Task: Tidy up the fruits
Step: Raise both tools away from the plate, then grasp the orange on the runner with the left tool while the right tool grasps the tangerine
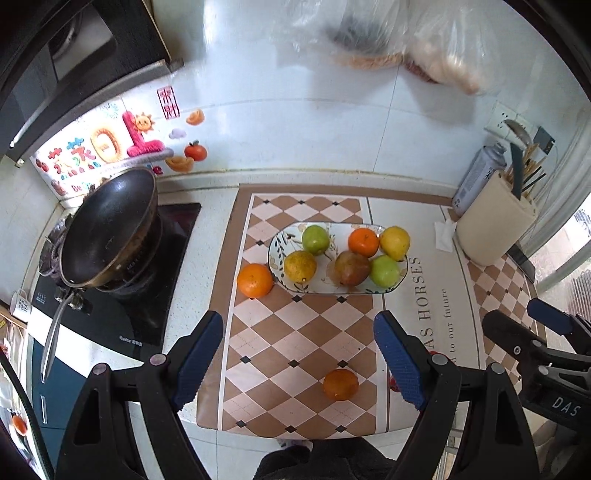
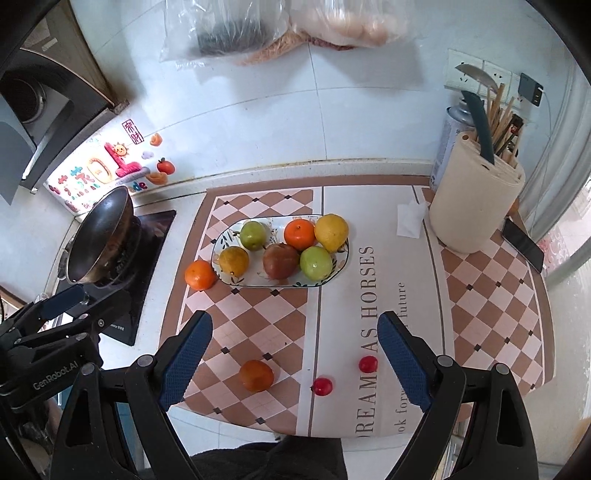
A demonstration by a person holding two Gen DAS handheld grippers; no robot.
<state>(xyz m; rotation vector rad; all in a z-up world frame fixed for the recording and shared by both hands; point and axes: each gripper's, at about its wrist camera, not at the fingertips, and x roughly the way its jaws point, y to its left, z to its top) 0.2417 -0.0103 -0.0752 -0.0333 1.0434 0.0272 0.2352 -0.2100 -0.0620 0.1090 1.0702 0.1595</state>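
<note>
A patterned oval plate (image 1: 280, 240) (image 2: 341, 264) holds several fruits: two green, two yellow, one orange and a brown-red pear (image 1: 351, 267) (image 2: 280, 260). One orange (image 1: 255, 280) (image 2: 200, 275) lies on the mat touching the plate's left end. A darker orange (image 1: 340, 384) (image 2: 256, 375) lies near the front edge. Two small red fruits (image 2: 323, 386) (image 2: 368, 364) lie to its right. My left gripper (image 1: 299, 362) is open and empty above the darker orange. My right gripper (image 2: 295, 362) is open and empty above the front mat.
A black wok (image 1: 107, 232) (image 2: 99, 236) sits on the stove at the left. A cream utensil holder (image 1: 495, 221) (image 2: 476, 206), a spray can (image 1: 476, 177), a tissue (image 2: 410, 218) and a phone (image 2: 524, 243) stand at the right. Plastic bags (image 2: 258, 26) hang on the wall.
</note>
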